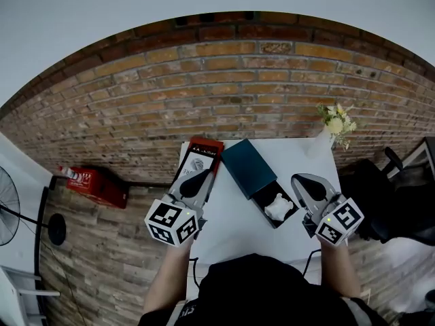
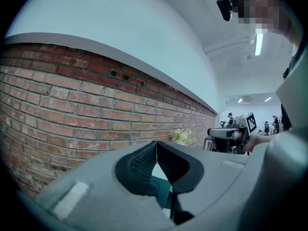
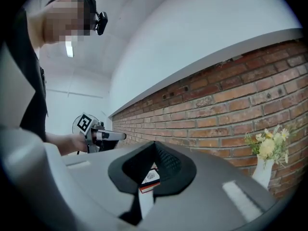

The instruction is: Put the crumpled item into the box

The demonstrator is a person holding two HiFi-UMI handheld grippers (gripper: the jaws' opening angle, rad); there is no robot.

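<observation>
Grey left gripper (image 1: 202, 174), grey right gripper (image 1: 300, 180) — marker cubes (image 1: 172, 223); black shirt (image 1: 265, 291).

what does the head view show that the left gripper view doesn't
Only the head view: the crumpled item lying inside the open box on the white table, a red package beside the left gripper, and a fan on the floor.
Only the left gripper view: that gripper's jaws close up, shut with nothing between them, and ceiling lights.
Both: the brick wall, the flowers, the right gripper and part of the box.
</observation>
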